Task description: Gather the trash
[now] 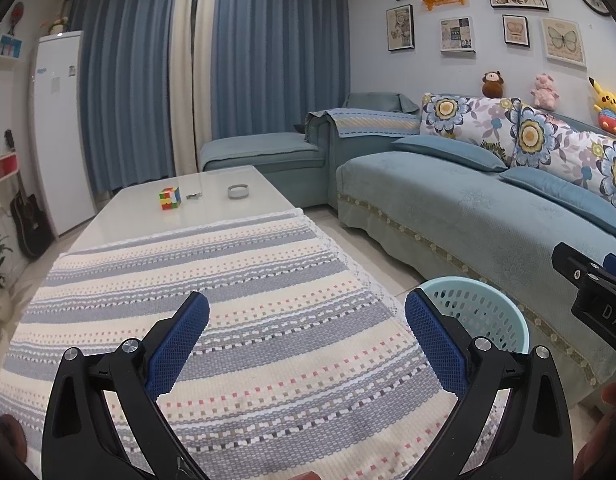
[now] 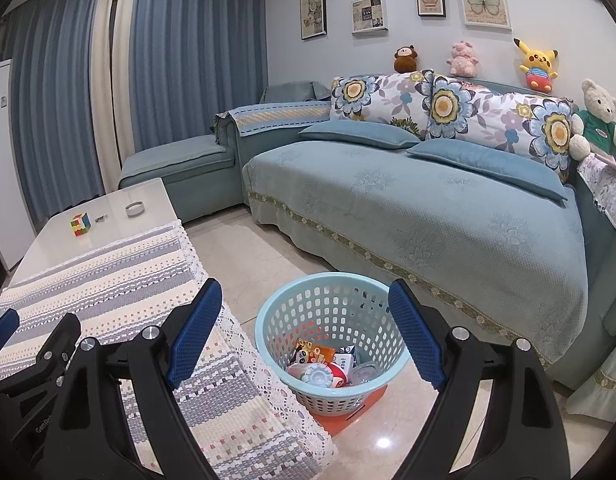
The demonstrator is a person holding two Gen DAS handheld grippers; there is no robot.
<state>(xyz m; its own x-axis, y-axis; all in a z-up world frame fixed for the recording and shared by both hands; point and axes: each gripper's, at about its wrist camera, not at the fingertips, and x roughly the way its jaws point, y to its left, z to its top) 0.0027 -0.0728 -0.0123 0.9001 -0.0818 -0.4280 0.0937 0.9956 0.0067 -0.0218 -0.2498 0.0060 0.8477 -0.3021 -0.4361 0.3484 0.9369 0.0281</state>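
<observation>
Two wrist fisheyes, side by side, tilted slightly down toward sofa [image 1: 447,208] and curtains [image 2: 180,60].
Left view close over striped tablecloth [image 1: 236,300]; right view further right, looking into laundry-style basket [image 2: 268,320]. Shared: coffee table [image 2: 108,232], Rubik's cube [image 1: 170,197], basket.

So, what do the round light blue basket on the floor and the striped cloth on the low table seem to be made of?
The round light blue perforated basket looks like moulded plastic: smooth, slightly glossy walls with regular punched holes and a rolled rim. The blue, cream and grey striped cloth looks like woven textile, perhaps cotton: a visible coarse weave, matte, with a lace-like white edge.
</observation>
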